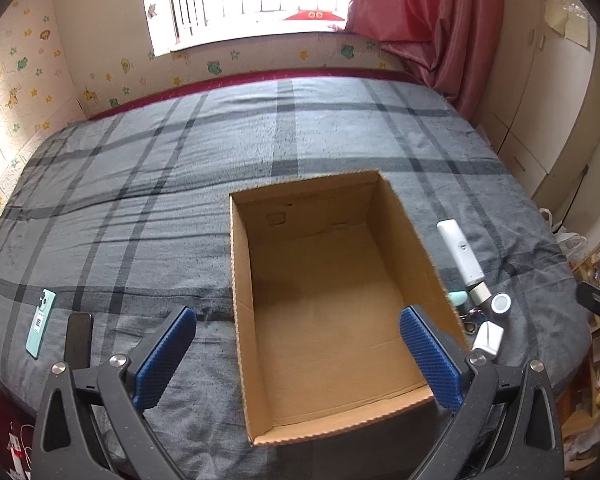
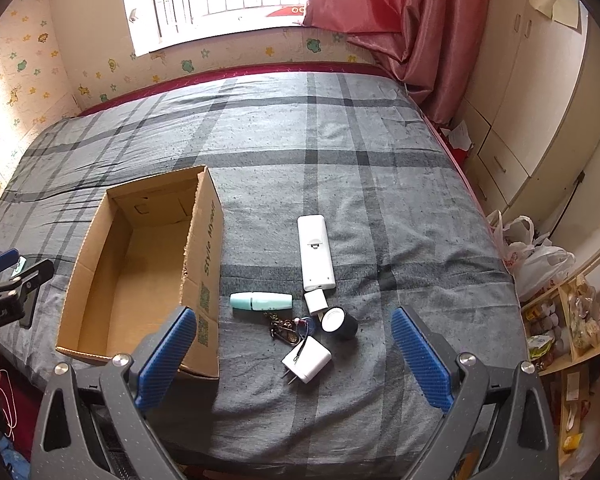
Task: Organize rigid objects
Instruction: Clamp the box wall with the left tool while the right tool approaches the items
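An open cardboard box [image 1: 392, 216] [image 2: 210, 236] lies empty on the grey plaid bed. My left gripper [image 1: 298, 316] hovers open over its near half, holding nothing. Right of the box lie a white remote [image 2: 315, 252] [image 1: 460, 252], a mint tube [image 2: 261, 301], a small white block [image 2: 315, 301], a black round cap [image 2: 340, 323] [image 1: 501, 305], a key ring [image 2: 290, 328] and a white plug charger [image 2: 307, 360] [image 1: 487, 338]. My right gripper [image 2: 294, 316] stands open above this cluster, apart from it. A mint phone [image 1: 41, 322] and a black phone [image 1: 79, 340] lie left of the box.
The bed [image 2: 380, 160] meets a papered wall and window at the back, with a pink curtain [image 2: 416, 20] at the far right. Cupboards [image 2: 540, 100], plastic bags [image 2: 536, 256] and shelves [image 2: 572, 320] stand off the bed's right edge.
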